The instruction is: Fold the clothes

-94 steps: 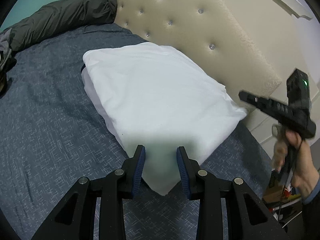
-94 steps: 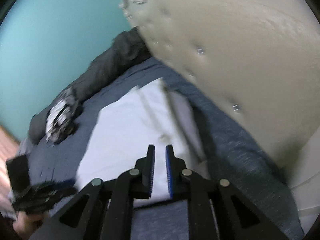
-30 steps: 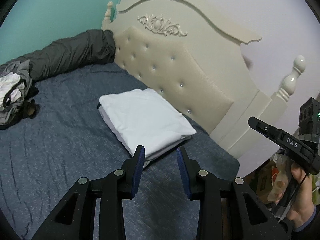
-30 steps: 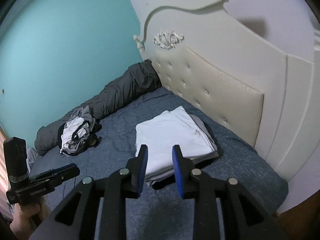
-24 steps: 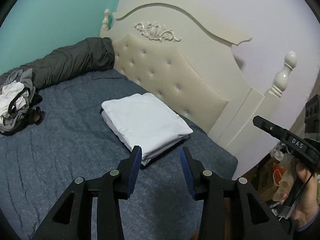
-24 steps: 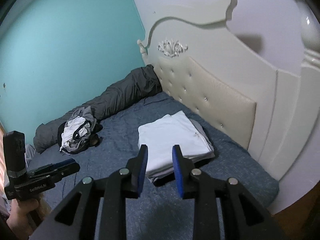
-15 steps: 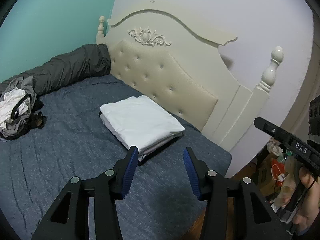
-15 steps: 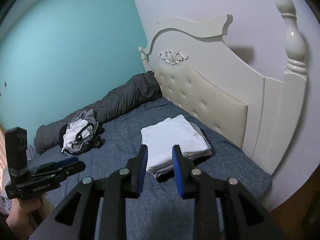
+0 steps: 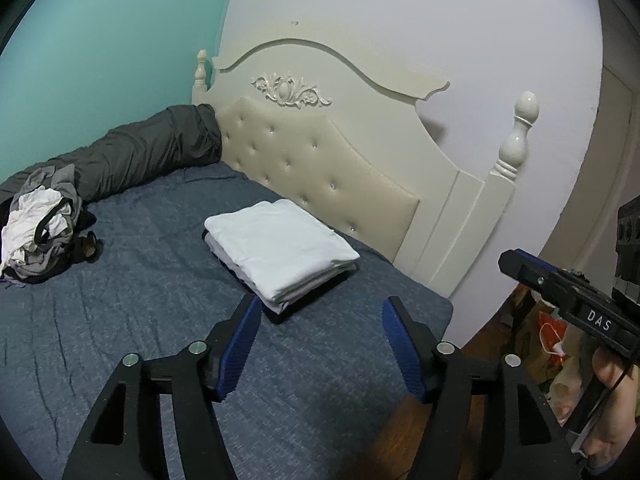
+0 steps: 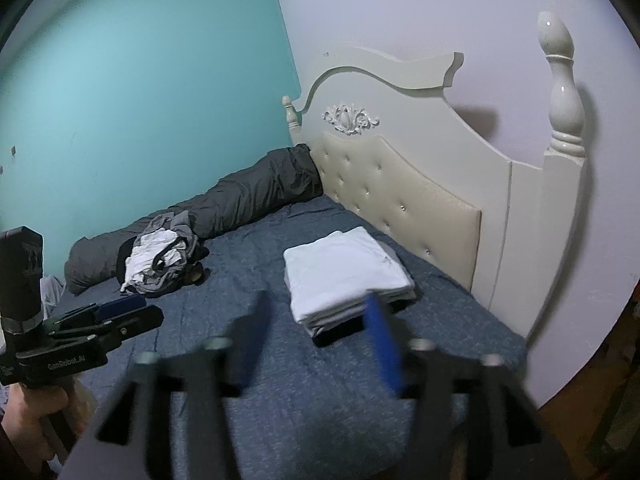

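Observation:
A neat stack of folded clothes [image 9: 280,246], white on top, lies on the blue bedspread [image 9: 120,320] close to the cream headboard [image 9: 320,168]; the same stack of folded clothes [image 10: 344,272] shows in the right wrist view. A heap of unfolded grey and white clothes [image 9: 38,228] sits at the far left; that unfolded heap [image 10: 160,258] lies left of the stack. My left gripper [image 9: 320,344] hangs open and empty, well back from the stack. My right gripper [image 10: 316,344] is blurred, its blue pads wide apart, holding nothing.
A long dark grey rolled duvet [image 9: 140,152] lies along the teal wall [image 9: 100,40]. The bed's corner [image 9: 444,304] drops to a wooden floor [image 9: 400,440]. Bags and clutter [image 9: 552,336] sit on the floor at right. A hand [image 9: 612,392] holds the other gripper.
Both grippers have pulled back and up from the folded stack, which now looks smaller. Both sets of fingers have spread wider open over the last half second.

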Available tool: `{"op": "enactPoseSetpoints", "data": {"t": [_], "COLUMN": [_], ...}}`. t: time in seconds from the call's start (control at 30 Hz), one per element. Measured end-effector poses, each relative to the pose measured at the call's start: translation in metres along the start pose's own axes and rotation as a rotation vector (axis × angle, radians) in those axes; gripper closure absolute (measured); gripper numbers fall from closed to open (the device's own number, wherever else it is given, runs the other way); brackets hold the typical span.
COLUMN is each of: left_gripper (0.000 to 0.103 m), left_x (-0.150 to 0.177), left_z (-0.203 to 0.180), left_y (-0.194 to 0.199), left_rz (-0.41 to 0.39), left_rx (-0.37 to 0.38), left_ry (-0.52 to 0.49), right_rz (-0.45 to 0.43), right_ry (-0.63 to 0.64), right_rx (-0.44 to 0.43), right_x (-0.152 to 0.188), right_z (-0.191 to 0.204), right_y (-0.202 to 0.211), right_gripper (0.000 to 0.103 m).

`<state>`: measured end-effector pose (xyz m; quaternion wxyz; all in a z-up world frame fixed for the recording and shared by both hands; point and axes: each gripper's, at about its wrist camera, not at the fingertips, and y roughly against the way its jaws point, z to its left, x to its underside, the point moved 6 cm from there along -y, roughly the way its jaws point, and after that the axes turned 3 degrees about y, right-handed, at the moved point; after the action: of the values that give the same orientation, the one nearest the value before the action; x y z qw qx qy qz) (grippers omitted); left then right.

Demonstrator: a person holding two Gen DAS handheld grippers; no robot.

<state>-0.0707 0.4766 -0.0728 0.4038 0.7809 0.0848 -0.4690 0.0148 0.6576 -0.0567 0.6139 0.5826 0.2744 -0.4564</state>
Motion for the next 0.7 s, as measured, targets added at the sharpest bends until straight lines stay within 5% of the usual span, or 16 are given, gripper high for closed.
{"op": "enactPoseSetpoints", "data": {"t": [0.17, 0.7], "left_gripper": [0.027, 0.000], "left_x": [0.001, 0.008], "left_z": [0.001, 0.010], "left_y": [0.016, 0.046], "left_rz": [-0.026, -0.080], "left_rx": [-0.018, -0.064], "left_ry": [-0.009, 0.004], "right_rz": [0.004, -0.014], "right_ry": [-0.004, 0.017], "right_rx": [-0.014, 0.028], "right_x": [0.007, 0.026], "right_z": [0.009, 0.028], "right_y": [0.007, 0.026], "right_gripper": [0.046, 0.003]}}
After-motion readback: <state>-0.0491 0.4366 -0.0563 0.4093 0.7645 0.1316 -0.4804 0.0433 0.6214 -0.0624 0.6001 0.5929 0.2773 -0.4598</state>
